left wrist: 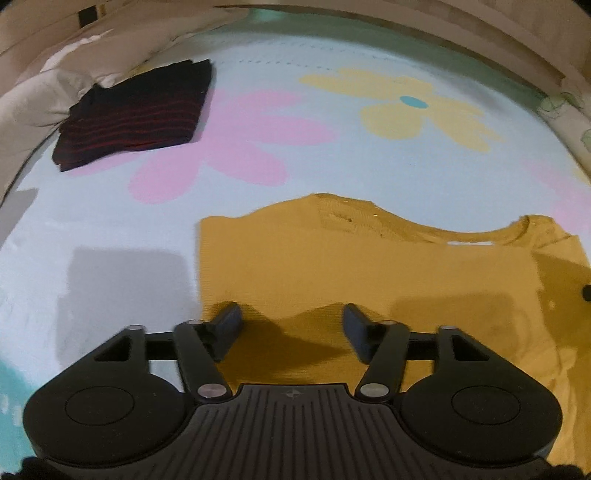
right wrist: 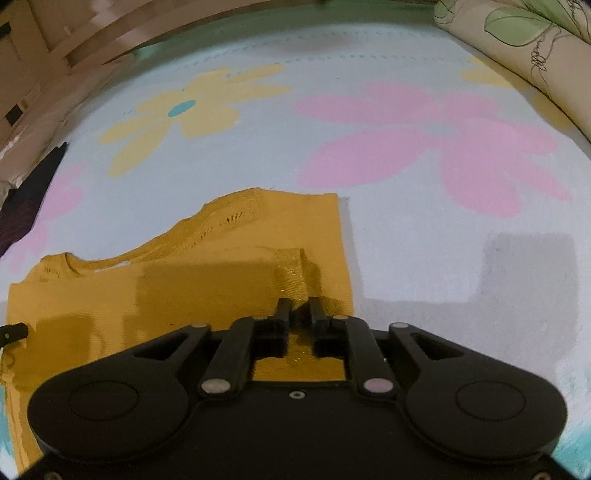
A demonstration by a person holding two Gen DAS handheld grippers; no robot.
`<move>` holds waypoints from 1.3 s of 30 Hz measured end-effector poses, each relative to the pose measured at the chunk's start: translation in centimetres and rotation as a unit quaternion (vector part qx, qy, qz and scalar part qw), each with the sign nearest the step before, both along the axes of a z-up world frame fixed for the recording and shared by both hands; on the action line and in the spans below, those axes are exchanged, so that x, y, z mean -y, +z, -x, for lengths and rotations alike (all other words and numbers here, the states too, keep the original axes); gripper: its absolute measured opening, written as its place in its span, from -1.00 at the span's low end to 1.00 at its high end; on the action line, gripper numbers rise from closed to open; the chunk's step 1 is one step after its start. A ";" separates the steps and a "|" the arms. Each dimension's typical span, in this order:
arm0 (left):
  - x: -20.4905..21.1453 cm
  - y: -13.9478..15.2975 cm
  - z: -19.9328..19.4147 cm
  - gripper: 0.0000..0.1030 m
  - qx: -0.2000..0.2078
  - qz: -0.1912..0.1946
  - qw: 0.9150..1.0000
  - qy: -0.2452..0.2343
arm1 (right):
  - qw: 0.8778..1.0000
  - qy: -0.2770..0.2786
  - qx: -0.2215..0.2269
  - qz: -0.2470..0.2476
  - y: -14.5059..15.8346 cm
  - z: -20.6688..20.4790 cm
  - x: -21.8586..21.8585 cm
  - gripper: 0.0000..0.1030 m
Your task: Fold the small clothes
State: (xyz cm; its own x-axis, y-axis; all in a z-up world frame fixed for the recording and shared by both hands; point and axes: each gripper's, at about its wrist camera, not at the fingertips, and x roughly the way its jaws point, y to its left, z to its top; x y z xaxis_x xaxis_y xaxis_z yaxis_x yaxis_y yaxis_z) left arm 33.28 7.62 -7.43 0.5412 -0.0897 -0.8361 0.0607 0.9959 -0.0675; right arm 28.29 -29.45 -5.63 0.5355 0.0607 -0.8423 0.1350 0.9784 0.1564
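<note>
Left wrist view shows the left gripper [left wrist: 291,321] with its two fingers spread wide apart and nothing between them; it hangs low over the near part of a mustard-yellow shirt [left wrist: 369,273]. This shirt lies flat on a pale blue bedsheet [left wrist: 110,221] printed with big pink and yellow flowers, and its neckline [left wrist: 476,236] is toward the right side of this view, with a knit pattern of small holes along the far edge. Far to the left, near the edge of the bed, rests a folded dark garment with thin red stripes [left wrist: 136,114], well apart from the yellow shirt and beside a crumpled beige cloth [left wrist: 44,88]. From the right wrist view, the right gripper [right wrist: 298,310] has its fingers drawn close together on a raised ridge of the yellow shirt [right wrist: 184,288], so the fabric stands up in a small pleat just in front of the fingertips. The pinch seems to hold the cloth, but the shadow there makes the exact contact hard to read. On the far right of this view lies a cream pillow with green leaf print [right wrist: 517,33], at the border of the sheet [right wrist: 424,229].
</note>
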 end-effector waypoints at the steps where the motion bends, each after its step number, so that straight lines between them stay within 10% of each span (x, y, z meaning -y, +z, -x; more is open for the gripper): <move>1: 0.3 -0.2 0.1 0.53 0.003 0.003 1.000 -0.009 | 1.000 0.001 -0.001 0.000 0.0 0.0 0.0 -0.42; 6: 1.9 -0.8 0.4 0.83 0.012 -0.021 0.999 -0.041 | 1.000 0.017 0.005 -0.015 -0.3 0.0 -0.5 0.21; 15: 2.0 -0.6 0.1 0.84 0.005 -0.022 0.999 -0.031 | 0.997 0.080 -0.004 0.008 -0.6 -0.2 -2.5 0.66; 18: 2.1 0.0 -0.1 0.60 0.005 -0.028 0.999 -0.025 | 0.996 0.081 0.002 0.038 -0.5 0.0 -3.0 0.14; 20: 2.3 0.6 0.1 0.27 0.019 -0.033 0.999 -0.028 | 0.996 0.078 0.014 0.042 0.0 0.0 -2.9 -0.84; 29: 2.7 1.0 0.1 0.27 0.027 -0.038 0.998 -0.031 | 0.998 0.027 0.038 0.051 1.3 -0.1 -0.8 -0.80; 33: 2.4 -0.1 0.1 0.30 0.018 -0.047 0.998 -0.034 | 0.999 0.033 0.015 0.041 0.3 -0.4 -0.7 -0.49; 39: 1.7 -0.2 0.1 0.31 0.018 -0.031 0.999 -0.035 | 0.995 0.010 0.002 0.097 -0.5 -0.3 -0.5 0.56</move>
